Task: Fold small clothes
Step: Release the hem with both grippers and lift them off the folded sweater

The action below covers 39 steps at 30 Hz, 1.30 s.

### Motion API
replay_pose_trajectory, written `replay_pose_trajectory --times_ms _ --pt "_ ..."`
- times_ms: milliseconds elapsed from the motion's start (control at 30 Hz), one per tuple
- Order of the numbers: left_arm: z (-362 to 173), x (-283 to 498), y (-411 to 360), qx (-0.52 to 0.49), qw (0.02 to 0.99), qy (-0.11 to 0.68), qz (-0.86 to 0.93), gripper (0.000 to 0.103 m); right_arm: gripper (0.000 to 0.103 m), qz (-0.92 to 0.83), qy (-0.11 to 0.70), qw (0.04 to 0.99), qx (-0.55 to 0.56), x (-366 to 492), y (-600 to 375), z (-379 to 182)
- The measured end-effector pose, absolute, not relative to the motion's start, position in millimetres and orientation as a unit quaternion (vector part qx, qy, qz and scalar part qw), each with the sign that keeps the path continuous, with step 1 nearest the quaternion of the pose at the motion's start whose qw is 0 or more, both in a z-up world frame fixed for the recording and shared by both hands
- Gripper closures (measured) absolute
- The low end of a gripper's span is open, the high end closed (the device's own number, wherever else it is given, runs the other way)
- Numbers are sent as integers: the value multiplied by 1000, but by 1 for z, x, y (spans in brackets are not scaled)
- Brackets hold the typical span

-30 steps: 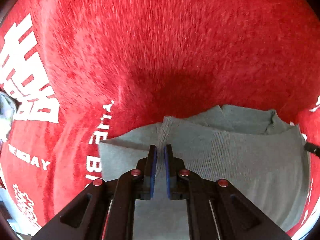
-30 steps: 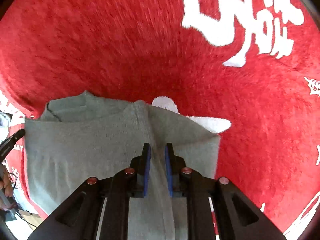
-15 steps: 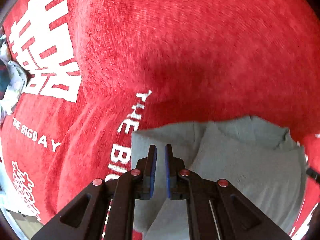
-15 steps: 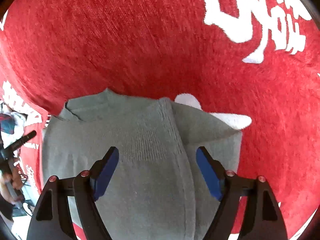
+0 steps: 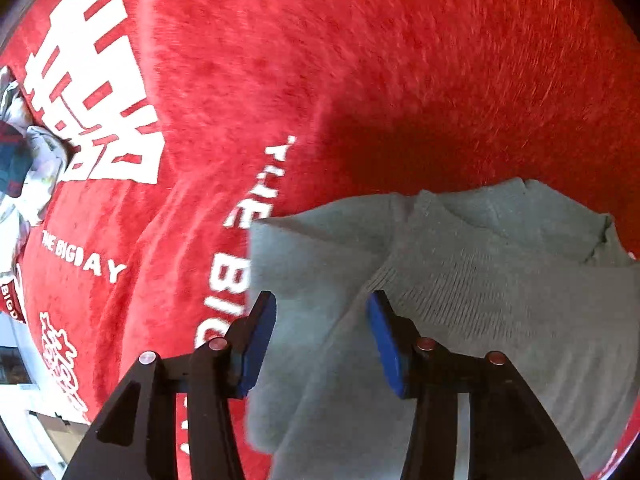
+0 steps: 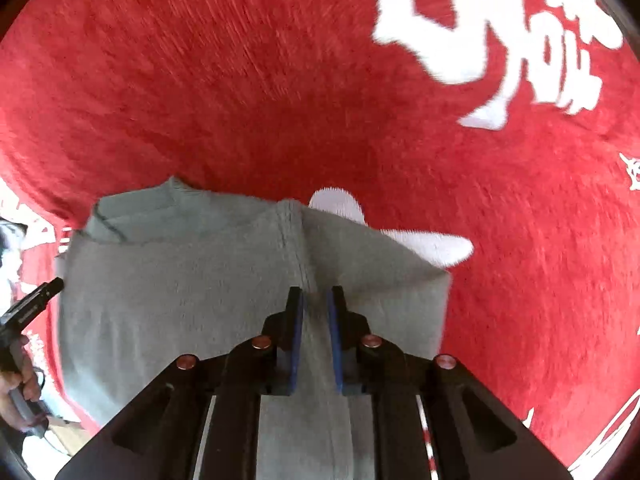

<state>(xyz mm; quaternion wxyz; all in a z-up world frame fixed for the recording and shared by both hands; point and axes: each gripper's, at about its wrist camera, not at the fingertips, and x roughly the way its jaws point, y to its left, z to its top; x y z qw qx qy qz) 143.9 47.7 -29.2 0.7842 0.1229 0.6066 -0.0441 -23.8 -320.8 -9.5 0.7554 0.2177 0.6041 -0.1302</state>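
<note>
Left gripper (image 5: 322, 334) newly parted, sweater (image 5: 460, 300) seemingly beneath

Both wrist views are brightly and evenly lit, colours saturated, with no glare. A soft dark shadow lies on the red cloth (image 5: 400, 80) just beyond the grey garment (image 5: 500, 300) in each view. Fisheye distortion bends the scene strongly toward black corners; the pile and the white lettering (image 6: 520, 32) show streaked motion blur, while the gripper bodies stay sharp.
</note>
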Motion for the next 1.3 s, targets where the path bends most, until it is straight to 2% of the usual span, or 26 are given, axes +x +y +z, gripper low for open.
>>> replay_pose_trajectory --times_ms 33,67,133,167,200,233,400,500,533,567,600,633,667,767,833,1300 --pt "-23 141 51 127 784 607 -42 53 82 -125 604 756 221 -30 -319 -4" --pt "-15 136 55 123 783 607 -43 53 70 -122 605 755 222 -34 -318 0" --pt "2 127 63 107 784 609 -51 51 52 -119 604 755 226 -45 -313 10" --pt "8 122 63 102 784 609 -52 44 52 -119 603 754 231 -52 -312 16" --pt "16 115 64 97 786 608 -55 21 52 -117 604 752 237 -58 -308 21" --pt "27 105 64 91 791 602 -61 8 52 -116 607 748 241 -62 -305 25" --pt "64 67 47 82 796 593 -90 7 51 -106 620 735 253 -82 -295 44" --pt "82 47 40 67 792 598 -101 7 41 -100 626 731 254 -85 -282 52" --pt "87 41 40 55 791 600 -105 6 38 -98 627 729 256 -86 -277 55" --pt "89 39 42 49 791 601 -107 0 35 -97 627 729 256 -84 -269 53" --pt "94 34 43 38 792 600 -106 0 33 -96 627 730 255 -84 -264 55" --pt "96 31 45 32 792 600 -108 0 25 -95 626 731 254 -84 -260 58" --pt "98 29 47 31 791 601 -108 0 21 -94 624 733 254 -84 -257 61" --pt "105 20 49 29 788 606 -107 0 19 -92 616 738 259 -86 -251 74" --pt "113 12 50 40 791 602 -98 0 13 -90 614 738 263 -86 -247 79" --pt "128 -14 79 48 782 620 -39 0 13 -68 639 713 281 -97 -229 97"
